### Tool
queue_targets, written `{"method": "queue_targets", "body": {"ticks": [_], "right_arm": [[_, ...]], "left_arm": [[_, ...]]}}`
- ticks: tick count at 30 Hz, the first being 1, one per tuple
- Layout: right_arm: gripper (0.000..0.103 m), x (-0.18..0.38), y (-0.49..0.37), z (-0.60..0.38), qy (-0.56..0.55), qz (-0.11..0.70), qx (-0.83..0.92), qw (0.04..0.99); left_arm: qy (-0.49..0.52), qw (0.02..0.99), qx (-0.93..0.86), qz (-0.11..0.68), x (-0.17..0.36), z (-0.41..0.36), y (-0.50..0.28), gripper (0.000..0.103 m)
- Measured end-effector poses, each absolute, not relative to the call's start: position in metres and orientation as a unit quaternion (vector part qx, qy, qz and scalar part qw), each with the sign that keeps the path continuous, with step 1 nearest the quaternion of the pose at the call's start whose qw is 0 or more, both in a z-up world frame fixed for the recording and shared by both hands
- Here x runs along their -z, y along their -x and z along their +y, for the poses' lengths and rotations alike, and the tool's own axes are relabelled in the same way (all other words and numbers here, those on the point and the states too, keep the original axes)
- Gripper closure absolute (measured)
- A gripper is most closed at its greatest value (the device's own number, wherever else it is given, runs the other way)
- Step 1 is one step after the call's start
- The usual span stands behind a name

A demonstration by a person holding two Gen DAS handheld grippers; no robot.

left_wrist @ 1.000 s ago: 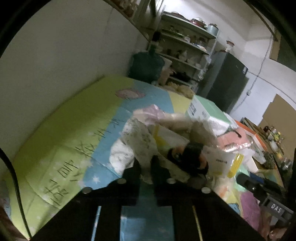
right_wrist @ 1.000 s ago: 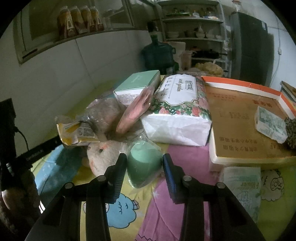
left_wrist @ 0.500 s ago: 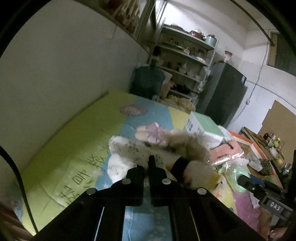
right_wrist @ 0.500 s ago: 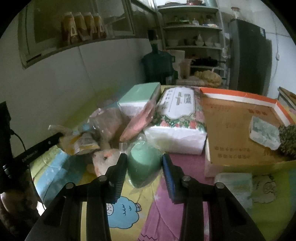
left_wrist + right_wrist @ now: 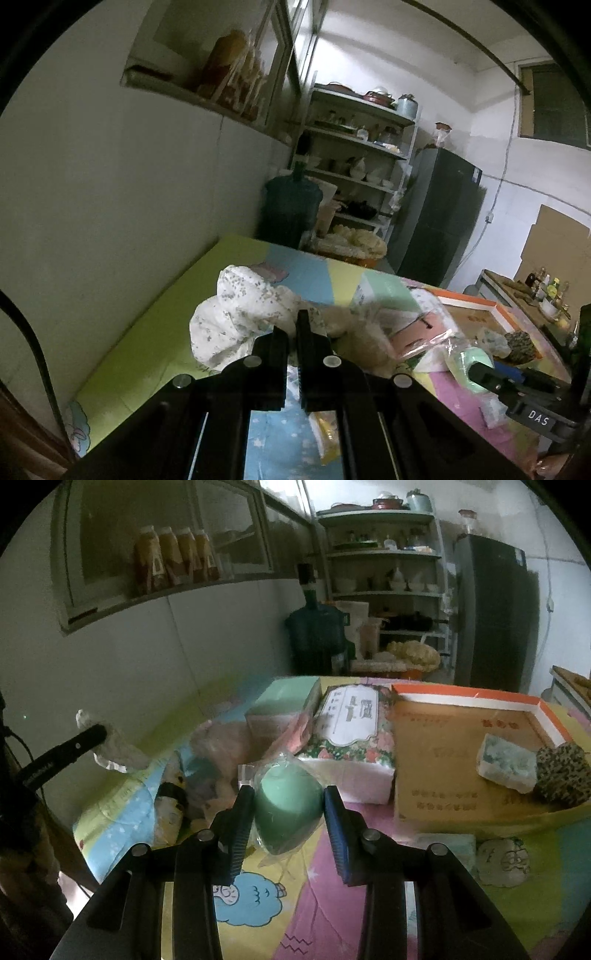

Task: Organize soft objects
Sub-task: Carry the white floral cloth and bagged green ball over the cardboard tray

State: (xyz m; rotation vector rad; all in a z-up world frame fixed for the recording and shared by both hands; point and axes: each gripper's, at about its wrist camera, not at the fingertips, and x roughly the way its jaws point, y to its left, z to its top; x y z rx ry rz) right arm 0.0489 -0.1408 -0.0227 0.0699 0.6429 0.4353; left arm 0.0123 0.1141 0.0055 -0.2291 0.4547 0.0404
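Both wrist views looked close along their fingers toward the back shelves (image 5: 354,147); both shared the table (image 5: 443,904).

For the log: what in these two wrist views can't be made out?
- Left wrist: where the left gripper bites the speckled cloth is hidden by its own fingers.
- Left wrist: the furry toy is blurred and half under plastic bags.
- Right wrist: whether the pads touch the green sponge is unclear through its wrapper; right gripper.
- Right wrist: print on the tissue pack is too small.
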Motion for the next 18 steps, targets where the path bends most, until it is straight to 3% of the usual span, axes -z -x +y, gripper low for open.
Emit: {"method": "queue_targets", "body": {"ticks": [18], "right_arm": [[0.064,0.003,-0.032,-0.167,-0.046,0.283,-0.198,0.937]], "left_arm": [[0.079,0.974,0.039,0.208,-0.033,0.056,-0.017,0.099]]}}
